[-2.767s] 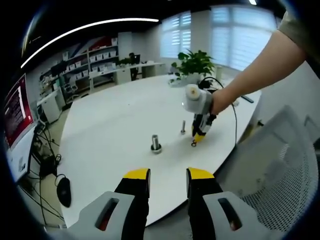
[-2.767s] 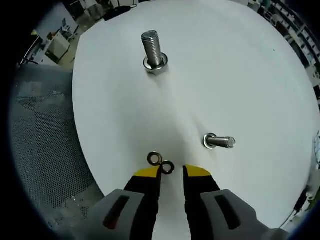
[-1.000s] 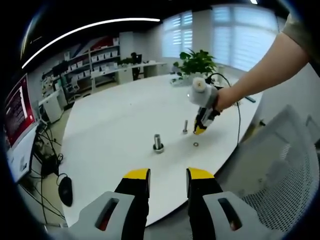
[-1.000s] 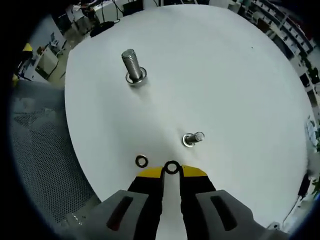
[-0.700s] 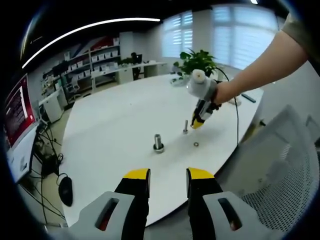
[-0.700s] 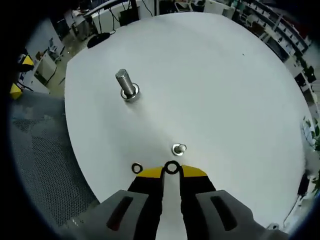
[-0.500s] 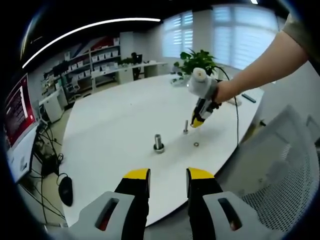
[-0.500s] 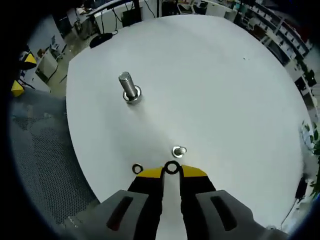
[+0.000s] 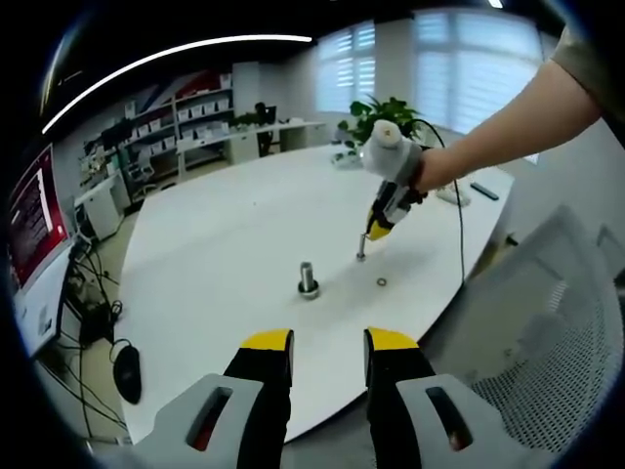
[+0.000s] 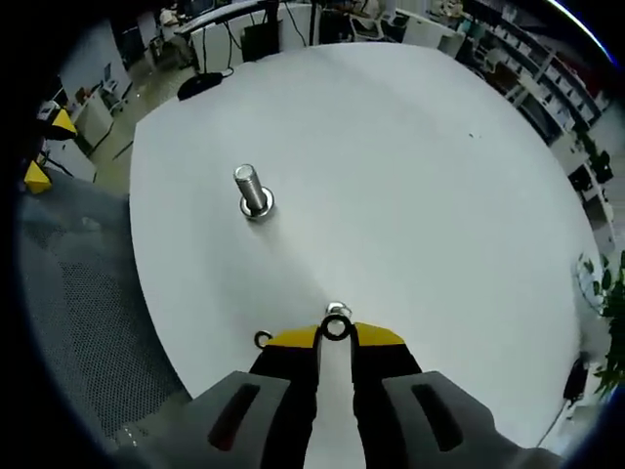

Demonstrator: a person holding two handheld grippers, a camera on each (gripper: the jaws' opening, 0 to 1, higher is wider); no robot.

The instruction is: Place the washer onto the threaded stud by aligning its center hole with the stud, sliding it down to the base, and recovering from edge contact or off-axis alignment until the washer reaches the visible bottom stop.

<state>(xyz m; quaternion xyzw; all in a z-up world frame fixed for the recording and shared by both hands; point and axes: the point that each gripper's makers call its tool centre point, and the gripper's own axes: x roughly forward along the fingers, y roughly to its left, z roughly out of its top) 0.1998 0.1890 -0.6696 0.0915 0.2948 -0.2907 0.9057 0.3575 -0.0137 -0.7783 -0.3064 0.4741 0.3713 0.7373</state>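
Observation:
A small steel washer (image 10: pixel 336 329) is pinched edge-on at the tips of my right gripper (image 10: pixel 335 336), which is shut on it. Just beyond it the top of the thin threaded stud (image 10: pixel 338 311) shows, almost end-on. In the left gripper view the right gripper (image 9: pixel 377 232), held by a person's arm, hangs just above that thin stud (image 9: pixel 360 250). A second washer (image 9: pixel 380 282) lies flat on the table; it also peeks out beside my right jaw (image 10: pixel 262 339). My left gripper (image 9: pixel 328 344) is open and holds nothing, near the table's edge.
A thicker stud (image 10: pixel 253 192) (image 9: pixel 307 278) stands upright on the round white table (image 10: pixel 410 176). A mesh chair (image 9: pixel 547 332) is close on the right. A potted plant (image 9: pixel 386 115) and a cable (image 9: pixel 459 244) are at the far side.
My right gripper closed on one washer, lifted it off the table and carried it over the thin stud. The other washer stayed on the table. My left gripper held still.

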